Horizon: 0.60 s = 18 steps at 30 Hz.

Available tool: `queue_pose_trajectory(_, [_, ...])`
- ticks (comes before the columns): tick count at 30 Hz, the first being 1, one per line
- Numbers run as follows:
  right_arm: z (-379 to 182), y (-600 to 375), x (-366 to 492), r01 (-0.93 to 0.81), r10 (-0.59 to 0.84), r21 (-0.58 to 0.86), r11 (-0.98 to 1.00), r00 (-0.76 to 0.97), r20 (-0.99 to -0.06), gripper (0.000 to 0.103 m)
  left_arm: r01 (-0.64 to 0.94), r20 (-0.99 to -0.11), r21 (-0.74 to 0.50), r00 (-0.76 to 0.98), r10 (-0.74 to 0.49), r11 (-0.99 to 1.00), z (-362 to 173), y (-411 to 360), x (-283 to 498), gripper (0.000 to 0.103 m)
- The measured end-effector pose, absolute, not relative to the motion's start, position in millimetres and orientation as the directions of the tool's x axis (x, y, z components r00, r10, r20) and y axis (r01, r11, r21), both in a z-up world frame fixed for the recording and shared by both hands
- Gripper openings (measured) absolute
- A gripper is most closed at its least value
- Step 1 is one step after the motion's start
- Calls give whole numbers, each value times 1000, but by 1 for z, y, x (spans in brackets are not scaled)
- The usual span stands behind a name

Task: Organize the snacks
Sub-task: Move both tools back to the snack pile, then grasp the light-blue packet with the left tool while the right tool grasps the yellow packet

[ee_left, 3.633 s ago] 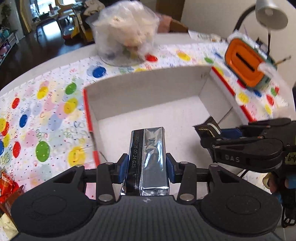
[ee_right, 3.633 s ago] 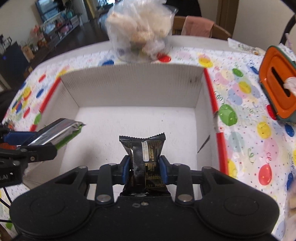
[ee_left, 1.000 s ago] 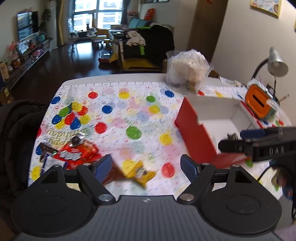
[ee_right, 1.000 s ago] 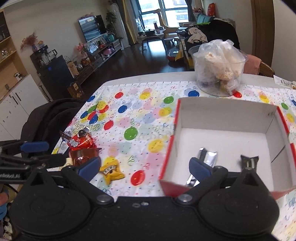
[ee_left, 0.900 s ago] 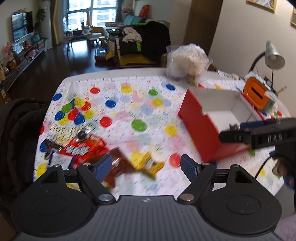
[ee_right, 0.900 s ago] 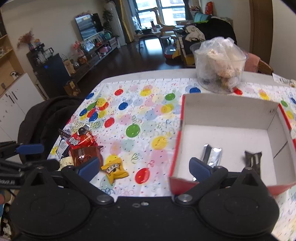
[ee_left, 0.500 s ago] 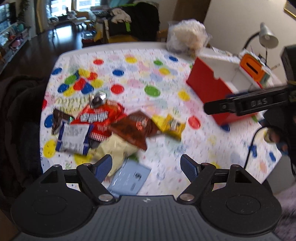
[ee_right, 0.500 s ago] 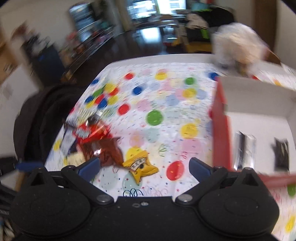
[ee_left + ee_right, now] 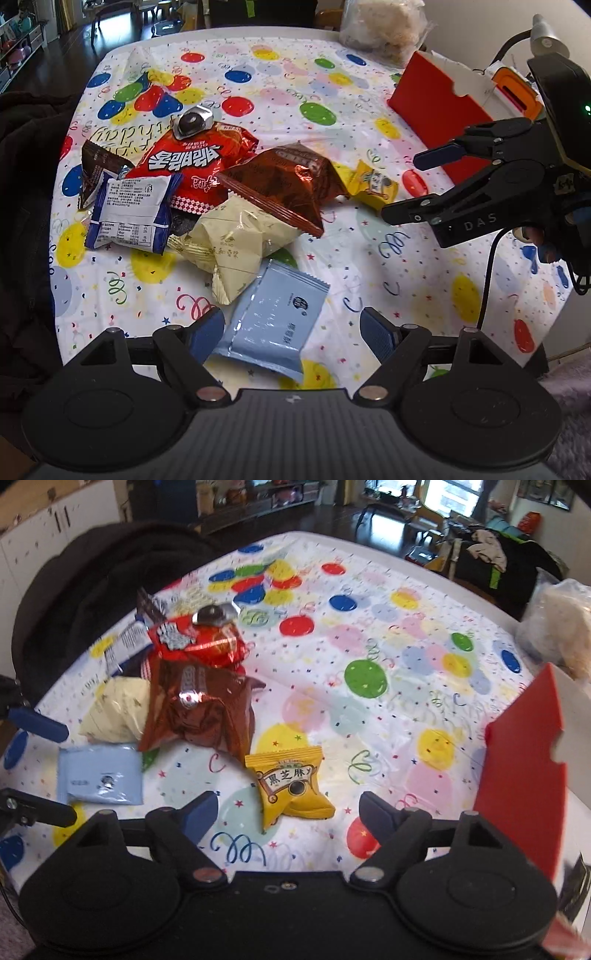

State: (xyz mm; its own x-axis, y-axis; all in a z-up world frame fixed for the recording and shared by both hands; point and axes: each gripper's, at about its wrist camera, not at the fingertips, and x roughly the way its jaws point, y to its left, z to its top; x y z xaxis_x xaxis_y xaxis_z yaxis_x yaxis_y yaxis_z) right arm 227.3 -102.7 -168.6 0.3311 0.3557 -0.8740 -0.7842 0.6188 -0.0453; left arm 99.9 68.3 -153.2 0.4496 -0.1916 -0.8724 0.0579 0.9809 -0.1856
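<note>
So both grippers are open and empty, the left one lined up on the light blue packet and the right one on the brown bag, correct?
Not quite. The right gripper is lined up on the yellow packet, not the brown bag, which lies farther off to its left; the right wrist view shows this. The rest holds: both are open and empty, and the left gripper is on the light blue packet.

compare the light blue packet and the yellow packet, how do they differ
The light blue packet is flat and thin; the yellow packet is puffed and creased. The blue one looks larger and nearly plain, with one small logo; the yellow one carries bold black characters. The blue one's far corner tucks under the cream packet; the yellow one lies on its own beside the brown packet. Both are sealed and lie on the tablecloth.
</note>
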Motion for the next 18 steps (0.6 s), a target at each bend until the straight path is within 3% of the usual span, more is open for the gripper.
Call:
queue_pose_trajectory(7, [-188,-92,240,-803,325,-66,592,313,-893,60,64,-891,-170,417,-181,983,-167,64,109,80])
queue_pose_trajectory(9, [-188,-92,241,-807,341,-49,588,302,-890,59,63,-897,-158,408,-170,985,-170,63,111,79])
queue_pose_trajectory(18, [-187,-92,243,-804,378,10,594,268,-886,41,75,-903,-113,408,-134,991,-174,58,113,54])
